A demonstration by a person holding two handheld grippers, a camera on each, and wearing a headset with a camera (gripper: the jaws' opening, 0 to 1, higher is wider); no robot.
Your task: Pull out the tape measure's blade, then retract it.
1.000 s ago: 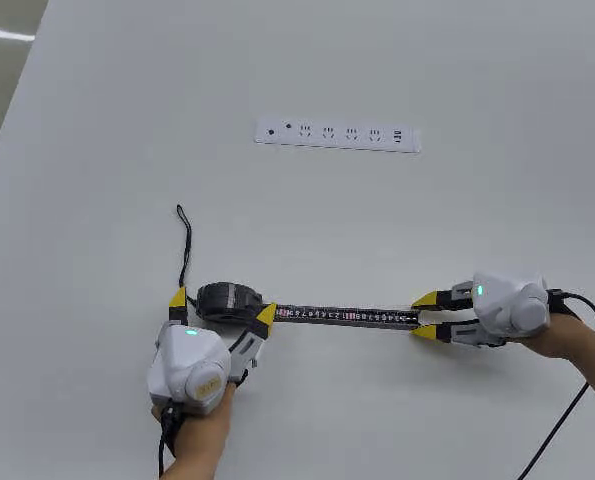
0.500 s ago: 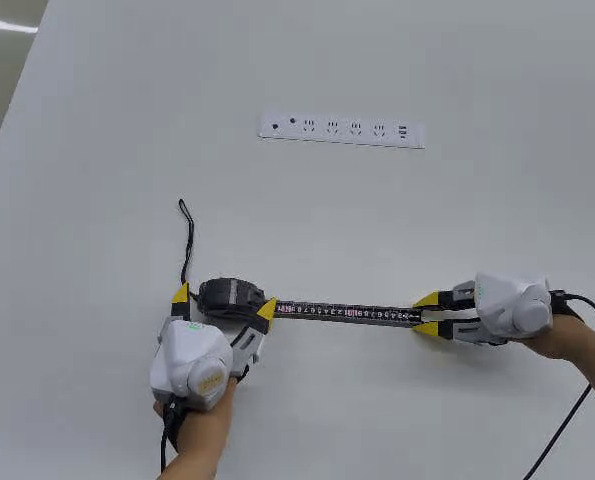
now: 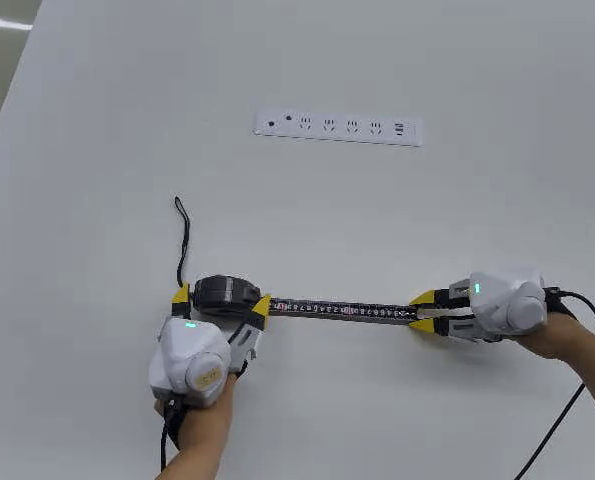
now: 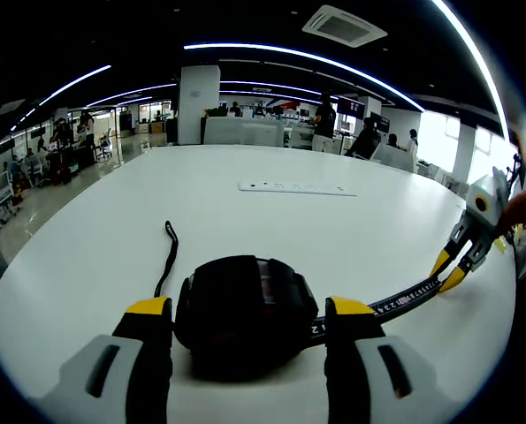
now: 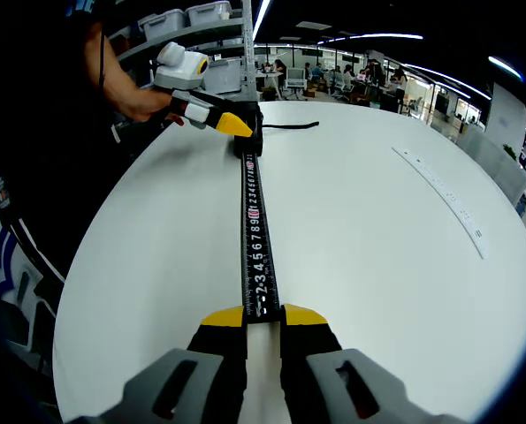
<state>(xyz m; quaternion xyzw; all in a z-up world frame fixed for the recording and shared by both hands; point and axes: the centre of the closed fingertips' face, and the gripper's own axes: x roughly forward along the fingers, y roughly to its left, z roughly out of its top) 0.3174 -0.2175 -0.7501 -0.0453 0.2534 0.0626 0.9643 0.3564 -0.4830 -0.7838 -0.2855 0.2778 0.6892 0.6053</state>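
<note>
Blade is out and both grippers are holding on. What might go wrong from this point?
1. The right gripper pinches just the tip of the blade. If it slips, the blade would likely whip back toward the tape measure case.
2. The left gripper clamps the tape measure case only by its sides, so the pull along the blade might twist it loose.

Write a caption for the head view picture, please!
The left gripper clamps the tape measure case while the right gripper pinches the pulled-out blade.
</note>
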